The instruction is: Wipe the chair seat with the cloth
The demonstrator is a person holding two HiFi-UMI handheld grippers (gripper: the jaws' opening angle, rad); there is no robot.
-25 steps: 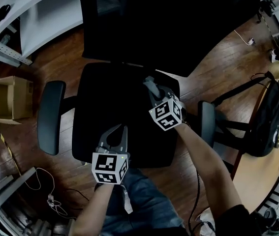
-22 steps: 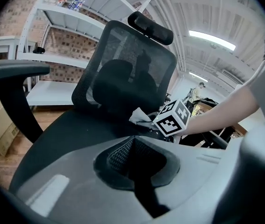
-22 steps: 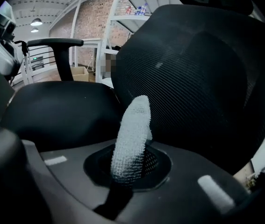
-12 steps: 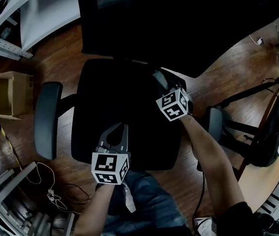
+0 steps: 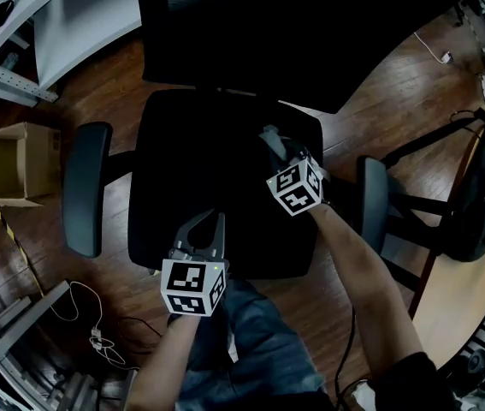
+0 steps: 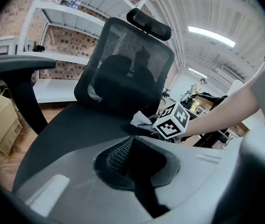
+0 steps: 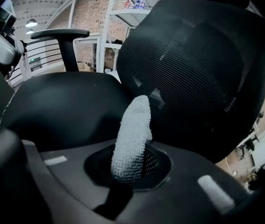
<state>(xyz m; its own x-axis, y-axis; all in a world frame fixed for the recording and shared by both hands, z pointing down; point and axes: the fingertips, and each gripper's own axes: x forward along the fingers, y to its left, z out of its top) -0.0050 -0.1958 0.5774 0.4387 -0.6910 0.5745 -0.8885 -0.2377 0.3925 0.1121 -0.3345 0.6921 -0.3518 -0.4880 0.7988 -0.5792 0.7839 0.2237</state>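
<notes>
Chair seat [image 5: 199, 169]: black, standing on a wooden floor [image 5: 105, 101]. The backrest [image 5: 251, 32] rises at its far edge, with the left armrest [image 5: 84, 187] and right armrest [image 5: 370, 204] at its sides.
Right tool [image 5: 269, 137]: jaws pressed together on the cloth. It hangs over the seat's far right corner and points toward the backrest.
Cloth [image 7: 132, 134]: pale, with a knobbly weave. A folded strip of it stands up out of the right tool's jaws, low over the seat's far right corner near the foot of the backrest. Whether it touches the seat cannot be told.
Left tool [image 5: 204, 223]: jaws closed together with nothing between them. It is over the seat's near edge, a little left of the middle, aimed at the backrest and well apart from the right tool.
Surroundings: an open cardboard box [image 5: 7, 165] sits on the floor beyond the left armrest. A dark backpack [image 5: 473, 195] is beyond the right armrest, and white shelving [image 5: 62, 15] is at the far left.
</notes>
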